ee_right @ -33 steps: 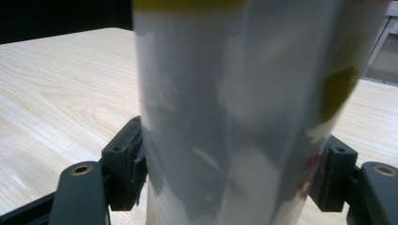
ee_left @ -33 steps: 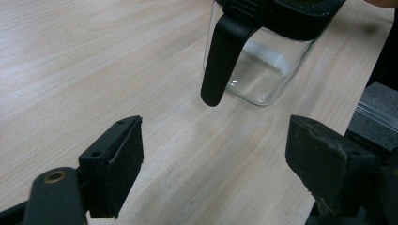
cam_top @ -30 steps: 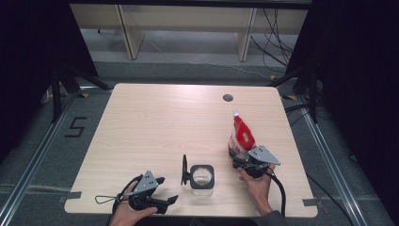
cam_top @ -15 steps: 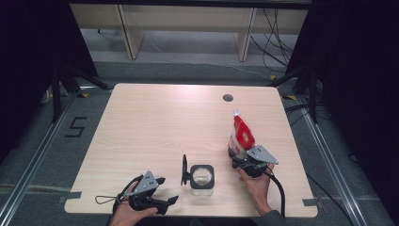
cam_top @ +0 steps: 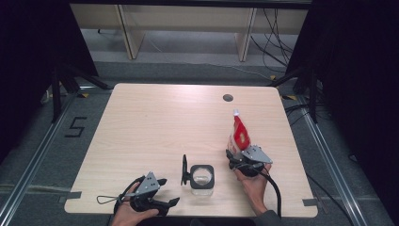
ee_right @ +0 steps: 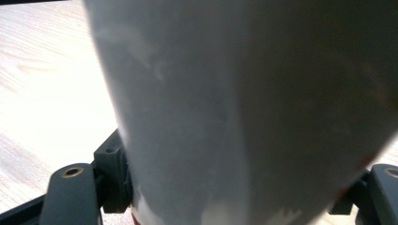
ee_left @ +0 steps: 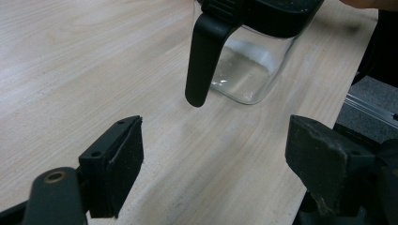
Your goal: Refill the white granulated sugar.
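Standing near the right edge of the wooden table (cam_top: 155, 117), the red-and-white sauce bottle (cam_top: 240, 133) tilts its white nozzle away from the person. Its pale body sits between the jaws of the right gripper (cam_top: 236, 157), which have just been opening a little; whether the pads press on it I cannot tell. Just left of it stands a clear glass jar (cam_top: 202, 177) with a black rim and handle. The left gripper (ee_left: 213, 154) hangs open near the jar, holding nothing.
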`<state>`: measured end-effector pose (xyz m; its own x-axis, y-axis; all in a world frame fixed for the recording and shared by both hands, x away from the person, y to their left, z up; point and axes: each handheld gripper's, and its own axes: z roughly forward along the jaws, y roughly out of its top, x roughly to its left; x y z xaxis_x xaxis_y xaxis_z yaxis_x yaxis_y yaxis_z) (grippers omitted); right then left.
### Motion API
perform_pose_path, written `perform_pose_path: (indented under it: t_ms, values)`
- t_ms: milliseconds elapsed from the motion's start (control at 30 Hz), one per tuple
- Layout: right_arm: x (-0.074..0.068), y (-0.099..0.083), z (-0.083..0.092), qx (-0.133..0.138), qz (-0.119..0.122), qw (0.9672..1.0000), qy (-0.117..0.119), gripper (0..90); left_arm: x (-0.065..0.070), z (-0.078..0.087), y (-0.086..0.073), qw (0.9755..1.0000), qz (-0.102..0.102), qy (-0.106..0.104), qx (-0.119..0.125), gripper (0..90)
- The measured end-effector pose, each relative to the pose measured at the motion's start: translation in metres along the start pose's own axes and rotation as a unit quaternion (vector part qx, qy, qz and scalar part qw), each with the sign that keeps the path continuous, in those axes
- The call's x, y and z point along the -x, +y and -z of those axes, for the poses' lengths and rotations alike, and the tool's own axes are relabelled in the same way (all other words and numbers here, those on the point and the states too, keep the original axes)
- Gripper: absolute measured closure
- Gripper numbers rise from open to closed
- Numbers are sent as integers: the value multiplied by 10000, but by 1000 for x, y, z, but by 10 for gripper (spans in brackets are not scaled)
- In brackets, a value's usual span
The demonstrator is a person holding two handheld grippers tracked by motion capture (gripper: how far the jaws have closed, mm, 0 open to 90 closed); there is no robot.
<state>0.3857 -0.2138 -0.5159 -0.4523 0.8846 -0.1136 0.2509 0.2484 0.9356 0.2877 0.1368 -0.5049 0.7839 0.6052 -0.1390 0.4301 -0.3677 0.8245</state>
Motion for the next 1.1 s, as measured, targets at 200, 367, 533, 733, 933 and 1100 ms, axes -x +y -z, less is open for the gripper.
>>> perform_pose_path:
  t_ms: [200, 367, 533, 733, 933, 1100]
  values:
    - [1, 0, 1, -59, -122, 9999, -47, 295, 0, 1, 0, 10000, 70, 19, 61, 194]
    - [6, 0, 2, -61, -337, 9994, 11, 327, -2, 1, 0, 10000, -60, 54, 28, 195]
    - [7, 0, 3, -95, -431, 9990, 7, 343, 0, 1, 0, 10000, 48, 1, 71, 198]
    - [12, 1, 2, -130, -469, 9988, 63, 351, -1, 2, 0, 10000, 29, 16, 73, 204]
    - [22, -1, 5, -77, -684, 9972, 291, 359, -1, 3, 0, 9998, 59, 5, 169, 206]
    - [23, -2, 10, -62, -636, 9967, 497, 361, -2, 4, 1, 9999, 50, 28, 102, 206]
